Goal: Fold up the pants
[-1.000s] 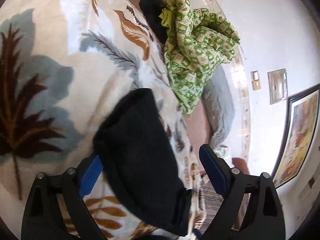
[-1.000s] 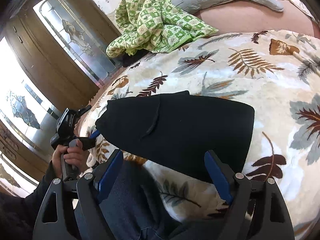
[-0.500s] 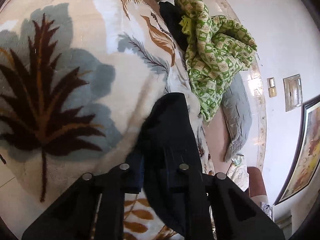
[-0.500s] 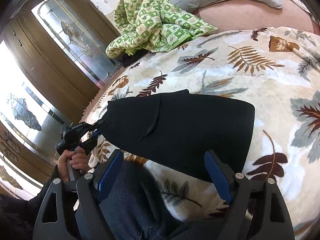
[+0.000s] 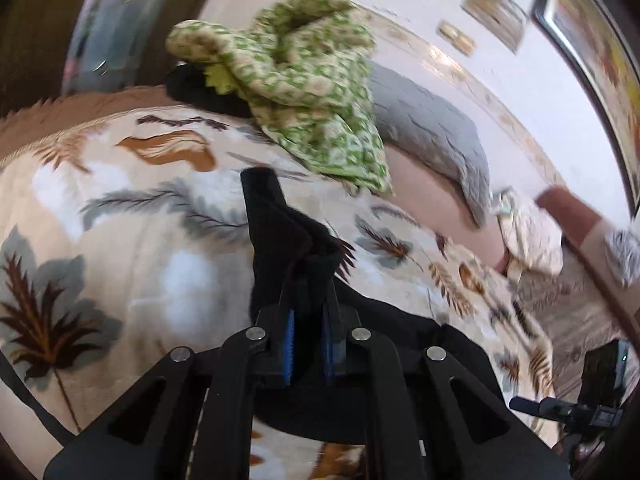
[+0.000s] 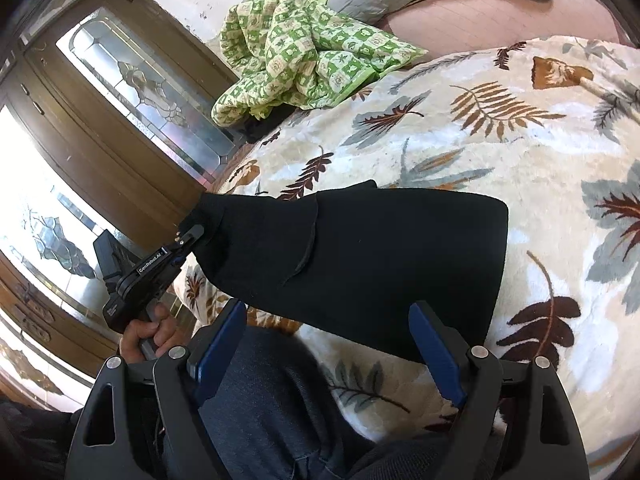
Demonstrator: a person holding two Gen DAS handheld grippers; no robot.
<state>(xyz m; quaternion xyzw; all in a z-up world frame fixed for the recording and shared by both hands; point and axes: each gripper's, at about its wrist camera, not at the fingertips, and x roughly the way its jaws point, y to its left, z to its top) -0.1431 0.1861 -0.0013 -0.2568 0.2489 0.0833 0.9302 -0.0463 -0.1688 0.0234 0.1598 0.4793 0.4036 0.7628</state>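
Right wrist view puts the pants (image 6: 360,264) across the middle: black, folded into a broad slab on the leaf-print blanket (image 6: 500,128), wide end toward 3 o'clock, narrow end toward 9. That narrow end is lifted off the blanket, pinched in my left tongs (image 6: 196,236), which my hand (image 6: 148,332) grips by the handle at 8 o'clock. The jaws there have just been closing and now sit clamped together on the cloth. My right tongs (image 6: 332,344) stand wide apart at the bottom edge, blue pads bare, the near hem of the pants lying just past them; I cannot tell whether the pad tips touch it. Between the pads, at 6 o'clock, is my own leg in dark denim.

From the left wrist view the pants (image 5: 288,240) rise as a crumpled peak straight out of my left tongs (image 5: 306,336), the rest sagging away toward 5 o'clock. My right tongs (image 5: 576,404) are cut off at the frame edge at 4 o'clock, so only a dark part shows.

Farther out, a green checked quilt (image 5: 304,88) is heaped at 12 o'clock, with something black (image 5: 200,92) half buried under it that I cannot make out. A grey pillow (image 5: 432,132) lies at 2 o'clock. This view is smeared with motion blur, and the wall frames at 1 o'clock are unreadable.
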